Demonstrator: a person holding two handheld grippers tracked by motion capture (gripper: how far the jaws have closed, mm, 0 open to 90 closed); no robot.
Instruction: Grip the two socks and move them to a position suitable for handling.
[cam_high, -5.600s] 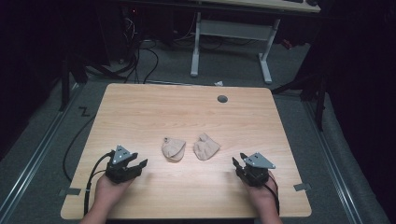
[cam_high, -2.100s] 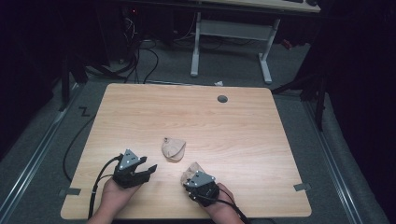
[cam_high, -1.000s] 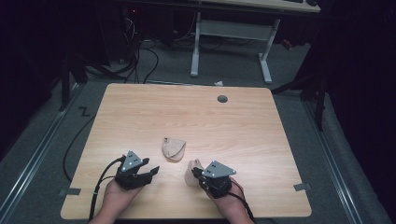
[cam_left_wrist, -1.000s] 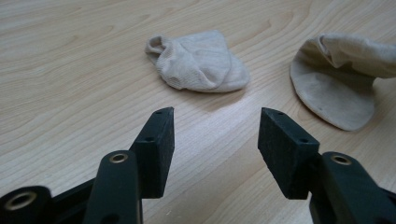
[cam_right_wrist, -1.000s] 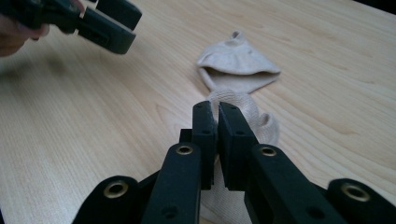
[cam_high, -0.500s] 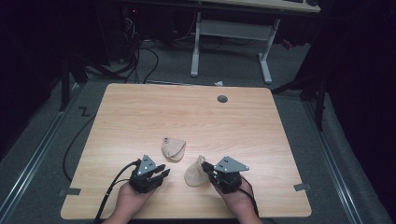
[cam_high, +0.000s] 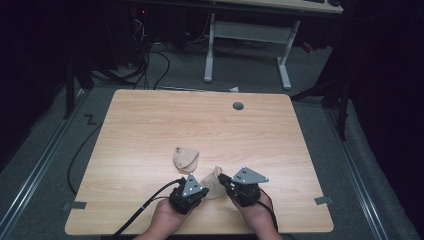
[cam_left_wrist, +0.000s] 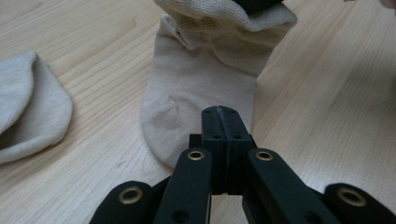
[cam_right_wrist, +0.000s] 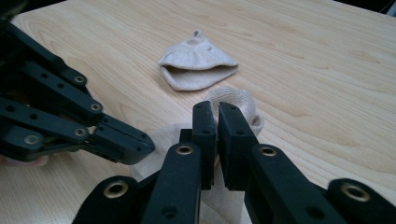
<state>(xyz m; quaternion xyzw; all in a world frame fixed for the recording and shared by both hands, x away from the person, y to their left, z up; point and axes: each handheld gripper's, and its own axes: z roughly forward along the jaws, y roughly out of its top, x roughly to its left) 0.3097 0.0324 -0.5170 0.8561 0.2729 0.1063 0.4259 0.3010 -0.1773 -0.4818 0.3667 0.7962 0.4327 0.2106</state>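
Light wood-grain table (cam_high: 150, 130), rectangular with rounded corners, one round grommet hole (cam_high: 238, 106) near its far edge; dark carpeted floor around it, white desk legs (cam_high: 210, 50) beyond.

Item 1: beige sock (cam_high: 214, 181), ribbed knit cuff, soft and creased, lying flat on the table between the two grippers. In the left gripper view its smooth toe end (cam_left_wrist: 187, 112) lies at the fingertips and its cuff runs away from them.

Item 2: second beige sock (cam_high: 185, 158), folded into a rounded, flattened wedge, opening showing as a dark slit in the right gripper view (cam_right_wrist: 198, 65). It rests beyond the fingertips of both grippers, apart from the first sock.

Item 3: left gripper (cam_left_wrist: 219, 114), black jointed linkage with brass-coloured pivots, jaws pressed together at the toe end of the first sock; whether cloth is caught between them cannot be told.

Item 4: right gripper (cam_right_wrist: 215, 109), same build, grey triangular plate on top (cam_high: 248, 176); jaws nearly together with a thin gap, fabric of the first sock bunched around and behind them, apparently pinched at the cuff.
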